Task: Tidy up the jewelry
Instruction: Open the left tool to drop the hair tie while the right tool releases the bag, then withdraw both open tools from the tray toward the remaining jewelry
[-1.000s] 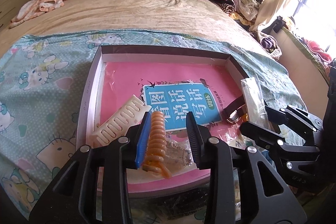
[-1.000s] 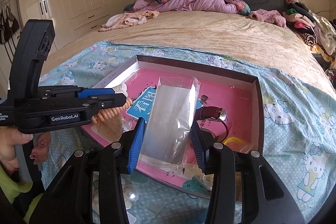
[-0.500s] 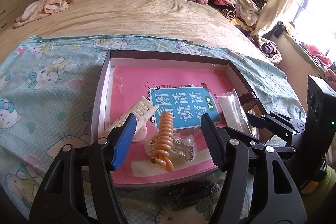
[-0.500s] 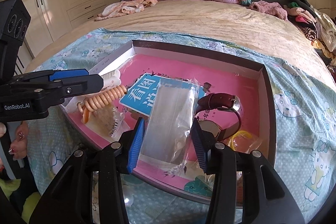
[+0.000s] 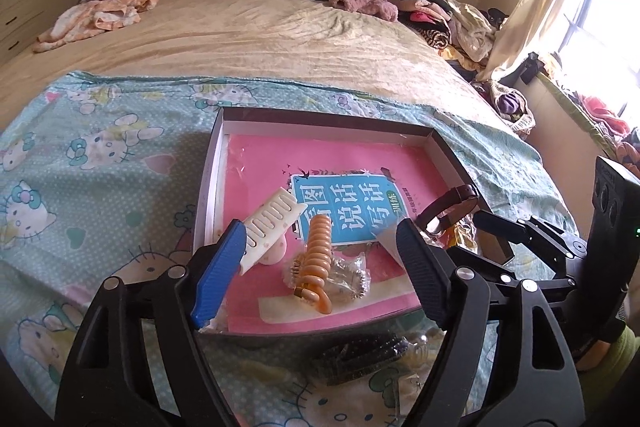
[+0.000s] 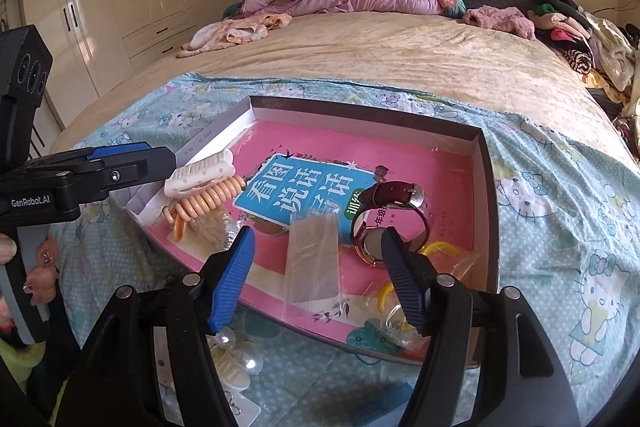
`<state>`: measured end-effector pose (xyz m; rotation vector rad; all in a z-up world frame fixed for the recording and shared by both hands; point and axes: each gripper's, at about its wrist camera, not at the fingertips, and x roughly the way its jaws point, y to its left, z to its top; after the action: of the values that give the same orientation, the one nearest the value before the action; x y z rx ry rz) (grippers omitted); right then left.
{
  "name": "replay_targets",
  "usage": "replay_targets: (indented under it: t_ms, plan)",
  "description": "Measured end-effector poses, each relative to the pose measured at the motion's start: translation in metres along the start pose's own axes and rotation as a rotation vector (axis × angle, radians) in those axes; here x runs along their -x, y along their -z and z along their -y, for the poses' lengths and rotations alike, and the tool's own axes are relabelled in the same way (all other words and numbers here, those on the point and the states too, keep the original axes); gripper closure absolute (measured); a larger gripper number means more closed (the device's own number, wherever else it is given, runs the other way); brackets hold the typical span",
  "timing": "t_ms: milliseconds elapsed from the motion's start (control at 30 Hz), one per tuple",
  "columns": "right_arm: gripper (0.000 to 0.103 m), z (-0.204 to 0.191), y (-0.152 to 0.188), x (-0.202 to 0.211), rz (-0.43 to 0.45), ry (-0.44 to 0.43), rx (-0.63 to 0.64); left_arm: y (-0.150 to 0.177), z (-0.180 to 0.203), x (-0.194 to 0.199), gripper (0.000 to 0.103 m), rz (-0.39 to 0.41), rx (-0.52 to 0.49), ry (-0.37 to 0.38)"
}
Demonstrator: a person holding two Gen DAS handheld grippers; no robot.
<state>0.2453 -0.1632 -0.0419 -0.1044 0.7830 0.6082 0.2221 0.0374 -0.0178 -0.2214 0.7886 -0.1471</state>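
Your left gripper [image 5: 320,275] is hovering at the near edge of the box [image 5: 320,121] with jaws spread wide, gripping nothing. The orange spiral hair tie [image 5: 318,251] is lying between the fingers in that view, on the pink liner, resting on a small crinkled clear packet [image 5: 344,273]. The white comb clip [image 5: 270,223] is lying just left of it, its near end touching or overlapping the blue pad [image 5: 218,275] in that view; can't tell if there's real contact.

Your right gripper [image 6: 320,275] is also sitting with jaws wide apart, empty. The clear plastic sleeve [image 6: 314,259] is lying flat in the box between the fingers, touching neither pad. The watch [image 6: 394,215] with the dark red strap is standing on edge just right of the sleeve, its face close to the right pad [image 6: 404,279]. Yellow rings in plastic [image 6: 420,267] are lying at the near right corner of the box, partly hidden behind that finger.

The blue booklet [image 6: 300,193] is lying mid-box under the watch strap and the sleeve's far end. The box is sitting on the Hello Kitty sheet [image 6: 560,211] on the bed. Outside the box, nearer you: a pearl hair clip [image 6: 236,359] and a dark beaded item [image 5: 360,349] on the sheet.
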Motion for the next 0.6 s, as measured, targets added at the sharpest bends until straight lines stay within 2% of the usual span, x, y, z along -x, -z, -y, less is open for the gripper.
replay_targets:
  t_ms: [133, 200, 300, 600]
  plan:
    - [0.019, 0.001, 0.001, 0.022, 0.042, 0.002, -0.018, 0.000, 0.002, 0.009, 0.024, 0.016, 0.005, 0.003]
    - [0.018, 0.001, 0.002, 0.031, 0.056, -0.005, -0.024, 0.001, 0.004, 0.014, 0.016, 0.022, 0.001, 0.004]
    - [0.013, 0.001, 0.002, 0.045, 0.084, 0.000, -0.033, 0.002, 0.006, 0.021, 0.011, 0.032, 0.002, 0.008]
    - [0.009, -0.002, 0.002, 0.077, 0.135, -0.002, -0.046, 0.004, 0.011, 0.042, 0.010, 0.068, 0.000, 0.010]
